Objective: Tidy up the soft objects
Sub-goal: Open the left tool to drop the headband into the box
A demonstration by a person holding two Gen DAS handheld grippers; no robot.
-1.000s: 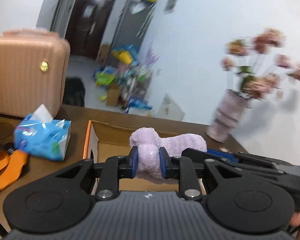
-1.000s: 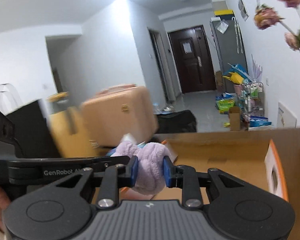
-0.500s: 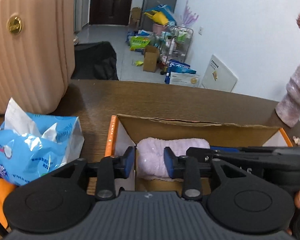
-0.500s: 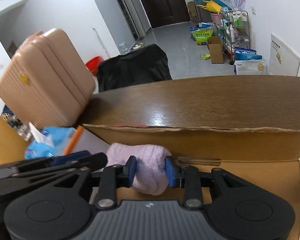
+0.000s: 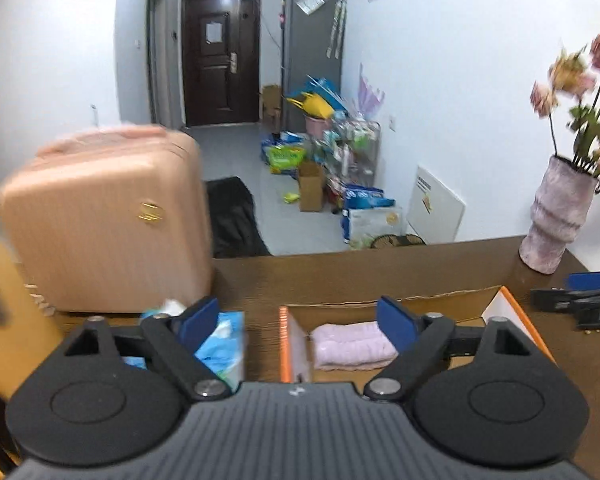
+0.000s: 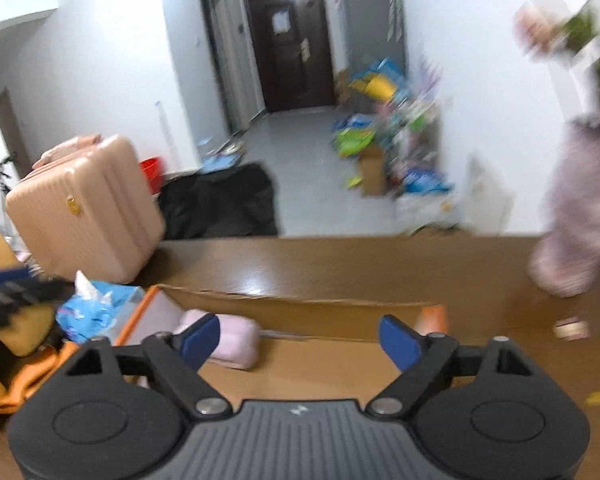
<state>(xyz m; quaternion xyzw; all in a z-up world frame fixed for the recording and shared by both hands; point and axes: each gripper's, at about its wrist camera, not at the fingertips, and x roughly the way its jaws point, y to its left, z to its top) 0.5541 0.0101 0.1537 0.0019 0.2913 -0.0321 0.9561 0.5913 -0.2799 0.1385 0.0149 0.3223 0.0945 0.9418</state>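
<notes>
Lilac folded towel [image 5: 350,345] lying inside cardboard box [image 5: 388,304] on brown table [image 5: 340,276], near the box's orange-edged left wall. Left gripper [image 5: 298,322] spread wide, holding nothing, hovering above box edge. Right gripper [image 6: 300,338] likewise wide apart and empty over the box. Blue tissue pack [image 6: 96,312] just left of box; pink suitcase [image 5: 104,224] behind; vase [image 5: 560,220] far right.

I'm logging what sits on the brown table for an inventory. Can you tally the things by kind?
Folded lilac fleece towel, inside the box: 1
Open cardboard box with orange edges: 1
Blue plastic tissue pack: 1
Peach ribbed hard-shell suitcase: 1
Mauve ridged vase with pink flowers: 1
Total: 5
</notes>
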